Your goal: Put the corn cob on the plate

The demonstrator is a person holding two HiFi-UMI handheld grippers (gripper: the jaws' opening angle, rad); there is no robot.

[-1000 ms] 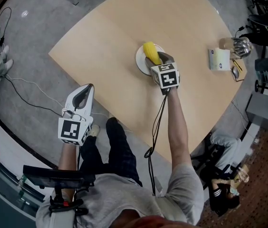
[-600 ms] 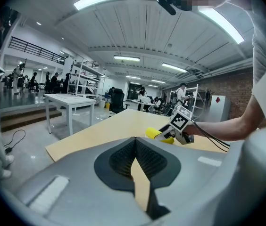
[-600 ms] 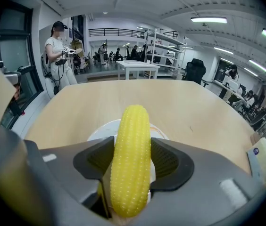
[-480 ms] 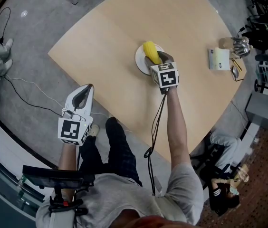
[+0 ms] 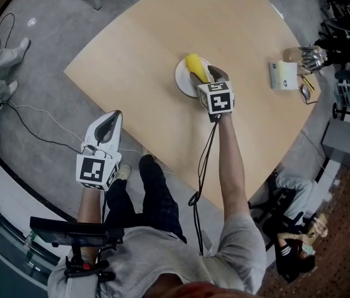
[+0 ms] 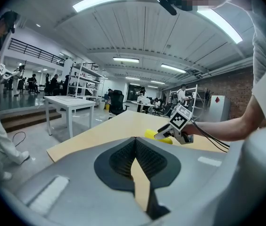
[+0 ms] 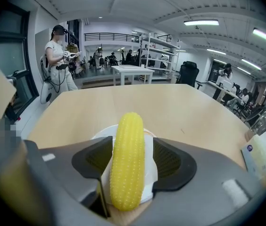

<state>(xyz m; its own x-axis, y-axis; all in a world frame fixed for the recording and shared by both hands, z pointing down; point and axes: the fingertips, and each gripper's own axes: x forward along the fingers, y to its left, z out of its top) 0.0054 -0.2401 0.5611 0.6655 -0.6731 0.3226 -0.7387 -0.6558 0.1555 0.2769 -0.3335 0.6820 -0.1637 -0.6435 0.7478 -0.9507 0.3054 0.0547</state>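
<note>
**RIGHT JAWS RELEASING CORN ONTO PLATE**

Opening the right gripper [image 7: 132, 147] jaws: widening over the past moment and now standing apart, with the corn [image 7: 127, 166] lying between them. Showing a clear gap at the pad on the right of the right gripper view. Sitting close against the pad on the left, with contact there not possible to confirm.

Resting the corn lengthwise across the plate [image 5: 180, 79], just above centre of the head view, in the same spot as a moment earlier. Reaching the near rim with the lower end, by the look of the right gripper view.

Holding the left gripper [image 5: 108, 124] clenched, tips together on nothing, at lower left of the head view. Staying off the table [image 5: 131, 54] edge, well apart from the plate.

Judging the placement as essentially done: letting go rather than carrying. Remaining step, as a judgement: backing the right gripper away without dragging the corn. Watching for roll, given the round shape and the shallow plate.
</note>
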